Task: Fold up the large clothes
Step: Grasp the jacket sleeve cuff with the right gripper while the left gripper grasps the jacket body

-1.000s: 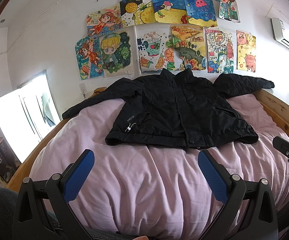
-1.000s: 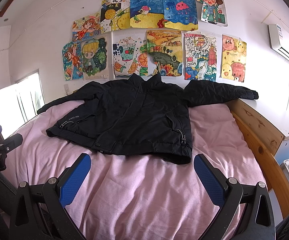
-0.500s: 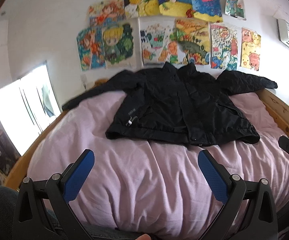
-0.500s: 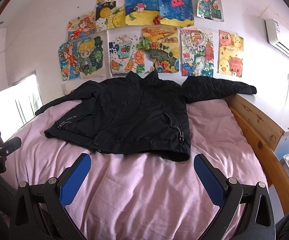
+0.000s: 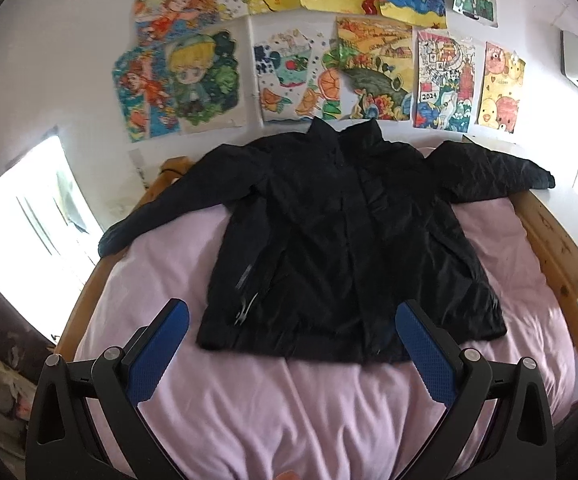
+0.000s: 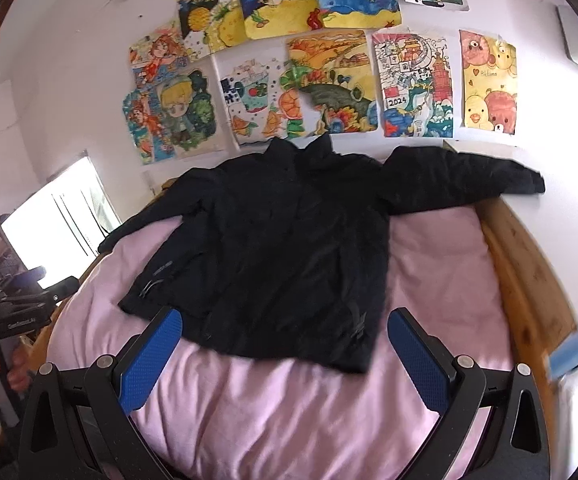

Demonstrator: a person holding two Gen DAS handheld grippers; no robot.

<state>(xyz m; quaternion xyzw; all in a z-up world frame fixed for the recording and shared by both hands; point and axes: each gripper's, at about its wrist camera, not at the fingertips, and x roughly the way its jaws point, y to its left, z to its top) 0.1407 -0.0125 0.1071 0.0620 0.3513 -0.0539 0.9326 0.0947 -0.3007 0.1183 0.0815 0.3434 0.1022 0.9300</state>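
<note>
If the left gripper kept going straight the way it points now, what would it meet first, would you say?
Most likely the hem of the black jacket, lying flat on the pink bedsheet. The left gripper is open and empty; depth is uncertain.

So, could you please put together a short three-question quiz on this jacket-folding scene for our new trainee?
1. True or false: the black jacket lies spread flat, front up, on the pink bedding.
2. What is the left gripper holding?
A. A sleeve
B. The hem
C. Nothing
3. Fill in: the right gripper has its jaws ____.

Key
1. True
2. C: its jaws are wide apart, short of the hem.
3. Open
</note>
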